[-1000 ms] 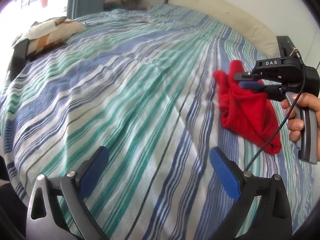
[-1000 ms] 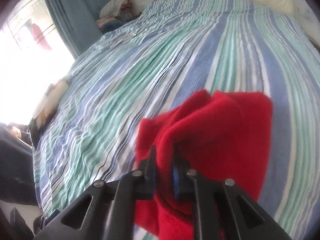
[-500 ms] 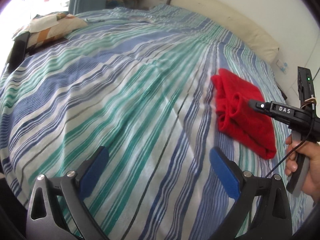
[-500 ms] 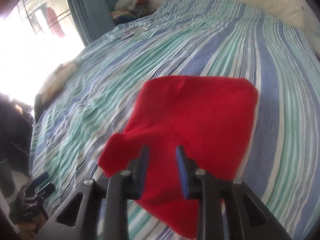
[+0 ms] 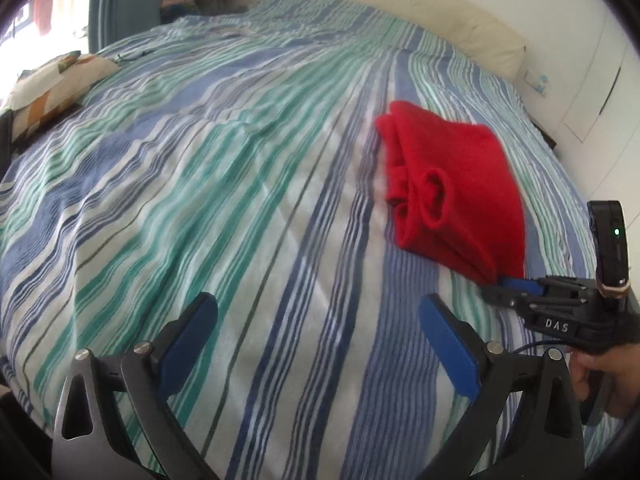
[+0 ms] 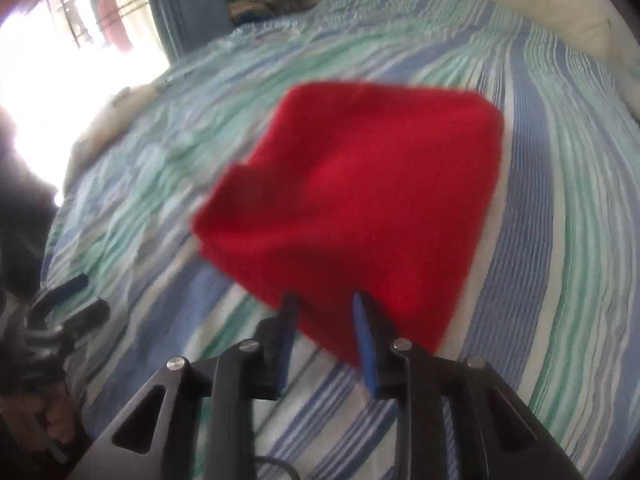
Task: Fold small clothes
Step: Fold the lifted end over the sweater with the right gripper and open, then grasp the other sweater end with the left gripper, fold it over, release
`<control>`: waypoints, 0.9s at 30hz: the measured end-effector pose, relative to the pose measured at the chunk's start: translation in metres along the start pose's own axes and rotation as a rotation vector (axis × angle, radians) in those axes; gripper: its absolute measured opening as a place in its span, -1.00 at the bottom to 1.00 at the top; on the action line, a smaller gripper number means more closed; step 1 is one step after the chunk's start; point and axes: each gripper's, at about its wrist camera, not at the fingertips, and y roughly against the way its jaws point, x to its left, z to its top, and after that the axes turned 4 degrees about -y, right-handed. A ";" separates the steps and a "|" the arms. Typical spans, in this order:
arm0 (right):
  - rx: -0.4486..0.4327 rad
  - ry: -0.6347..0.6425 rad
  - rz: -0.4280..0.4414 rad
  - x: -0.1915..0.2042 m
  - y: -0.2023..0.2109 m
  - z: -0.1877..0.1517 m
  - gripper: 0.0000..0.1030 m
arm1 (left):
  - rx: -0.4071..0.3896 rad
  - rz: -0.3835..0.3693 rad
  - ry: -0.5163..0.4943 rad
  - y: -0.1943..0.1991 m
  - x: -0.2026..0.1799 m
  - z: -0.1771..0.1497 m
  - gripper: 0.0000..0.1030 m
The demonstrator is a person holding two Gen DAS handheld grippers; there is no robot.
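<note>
On striped bed [image 5: 240,200], folded red garment [image 5: 460,192], no containers

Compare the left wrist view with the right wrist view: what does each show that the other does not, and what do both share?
Only the left wrist view shows the red garment's rolled, layered edge, a patterned pillow at the bed's left side, and the wide-open left tongs over bare sheet.

Only the right wrist view shows the bright window, and the garment's smooth top from close up.

Both show the folded garment lying on the striped bedsheet, the blue curtain, and the right tongs at its near edge, parted slightly, gripping nothing.
</note>
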 end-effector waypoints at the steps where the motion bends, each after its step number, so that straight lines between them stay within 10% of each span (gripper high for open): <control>1: 0.038 0.011 0.006 -0.006 -0.008 -0.008 -0.43 | -0.014 -0.032 -0.009 0.003 -0.001 0.010 0.97; 4: -0.039 -0.014 0.132 -0.013 0.030 -0.017 -0.43 | -0.014 -0.149 -0.007 -0.010 0.000 0.050 0.98; 7: -0.172 -0.146 0.189 -0.049 0.067 -0.004 0.60 | 0.138 -0.333 0.016 -0.067 -0.007 0.094 0.98; 9: -0.256 -0.239 0.170 -0.081 0.076 0.015 0.68 | 0.197 -0.337 -0.005 -0.107 -0.016 0.115 0.97; 16: -0.169 -0.565 0.349 -0.140 -0.010 0.069 0.56 | 0.264 -0.302 -0.067 -0.170 -0.049 0.137 0.88; 17: -0.170 -0.574 0.382 -0.135 -0.022 0.071 0.44 | 0.265 -0.300 -0.086 -0.171 -0.055 0.135 0.60; 18: -0.169 -0.544 0.386 -0.126 -0.028 0.074 0.10 | 0.280 -0.310 -0.114 -0.173 -0.062 0.132 -0.44; 19: -0.166 -0.482 0.318 -0.113 -0.030 0.078 -0.13 | 0.297 -0.333 -0.119 -0.173 -0.066 0.132 -0.54; 22: -0.212 -0.354 0.159 -0.082 -0.009 0.088 -0.32 | 0.187 -0.328 -0.148 -0.137 -0.074 0.148 -0.58; 27: -0.404 -0.222 0.158 -0.058 0.074 0.109 -0.38 | 0.000 -0.362 -0.190 -0.071 -0.084 0.196 -0.51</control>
